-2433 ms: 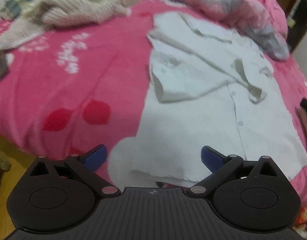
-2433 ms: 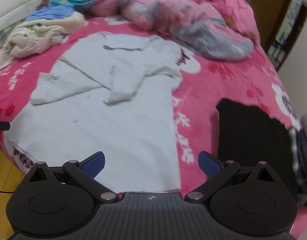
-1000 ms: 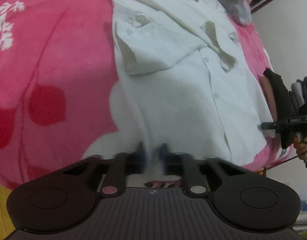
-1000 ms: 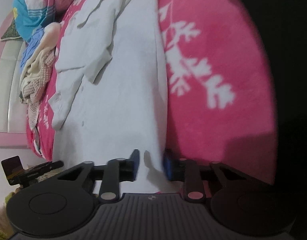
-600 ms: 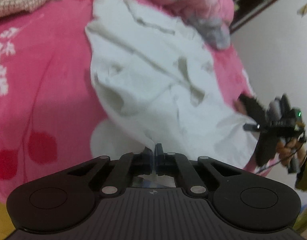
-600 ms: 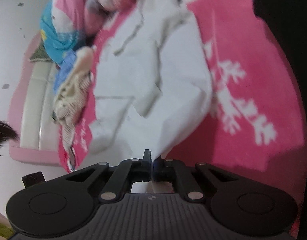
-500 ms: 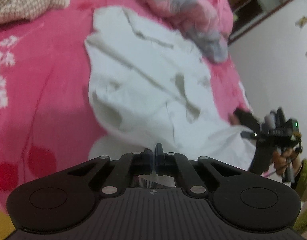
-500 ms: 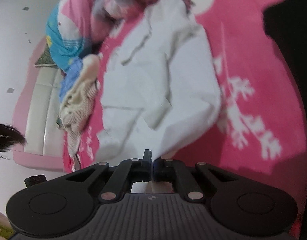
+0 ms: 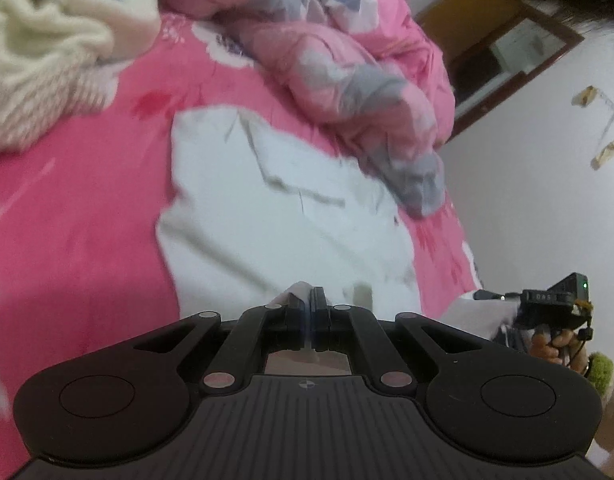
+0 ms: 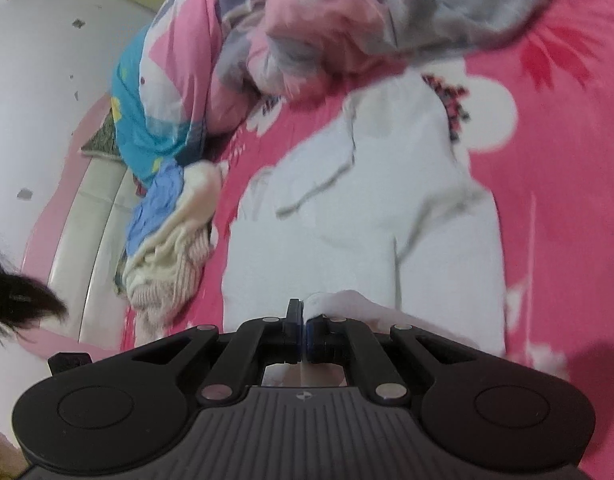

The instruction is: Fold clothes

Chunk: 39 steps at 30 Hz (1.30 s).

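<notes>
A white button shirt (image 9: 275, 216) lies on the pink floral bedspread (image 9: 79, 216), its collar end toward the pillows. My left gripper (image 9: 310, 294) is shut on a pinch of the shirt's hem, lifted off the bed. In the right wrist view the same white shirt (image 10: 371, 216) spreads ahead, and my right gripper (image 10: 305, 312) is shut on the other hem corner, which bunches over its right finger. The right gripper (image 9: 547, 308) with a hand on it also shows at the right edge of the left wrist view, cloth trailing from it.
A crumpled pink and grey quilt (image 9: 347, 68) lies just beyond the collar. A cream knit garment (image 9: 39, 64) with blue cloth is piled at the far left. A pink and white headboard (image 10: 87, 216) and white wall stand behind. Dark hair (image 10: 15, 304) hangs in at the left.
Both grippers closed on the shirt's bottom hem, then rose and moved toward the collar, carrying the hem up over the lower half of the shirt.
</notes>
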Available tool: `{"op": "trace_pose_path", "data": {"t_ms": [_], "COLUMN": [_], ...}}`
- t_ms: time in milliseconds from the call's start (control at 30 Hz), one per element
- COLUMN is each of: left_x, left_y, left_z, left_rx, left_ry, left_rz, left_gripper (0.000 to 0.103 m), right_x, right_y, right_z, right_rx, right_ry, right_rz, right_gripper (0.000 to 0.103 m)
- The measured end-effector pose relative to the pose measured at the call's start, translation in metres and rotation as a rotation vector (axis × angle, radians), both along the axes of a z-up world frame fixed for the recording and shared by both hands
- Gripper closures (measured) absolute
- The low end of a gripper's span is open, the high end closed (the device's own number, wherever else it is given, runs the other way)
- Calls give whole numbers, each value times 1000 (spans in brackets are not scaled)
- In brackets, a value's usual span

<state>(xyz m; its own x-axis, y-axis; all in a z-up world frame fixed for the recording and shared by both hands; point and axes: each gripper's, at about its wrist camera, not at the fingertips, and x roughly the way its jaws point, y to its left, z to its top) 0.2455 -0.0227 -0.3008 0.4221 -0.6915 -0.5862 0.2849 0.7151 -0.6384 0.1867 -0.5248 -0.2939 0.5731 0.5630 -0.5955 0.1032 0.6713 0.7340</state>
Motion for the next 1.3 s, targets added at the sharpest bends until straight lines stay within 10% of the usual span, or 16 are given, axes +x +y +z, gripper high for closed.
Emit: {"op": "trace_pose_path", "data": {"t_ms": [400,667,867,1067,1300], "left_x": [171,195,219,207,174], "left_y": [-38,-36,-26,-14,-30], "left_z": [-69,-68,-99,-76,-27], "left_rx": [33,-7,-50,-131,71], "left_ry": [-33,-6,214,109,-52], "left_rz": [102,168,369,487,396], "left_gripper": [102,102,68,58,57], "right_x": [170,209,222,194,166], "right_y": [-39,-55,-77,-92,-94], "right_z": [-68,-85,-120,-105,-53], "right_rx": [9,117,263,313,131], "right_ry": [-51,-34,93,-55,-214], "right_rz": [-133,-104,-234,-297,-340], "right_gripper": [101,101,54,37,34]}}
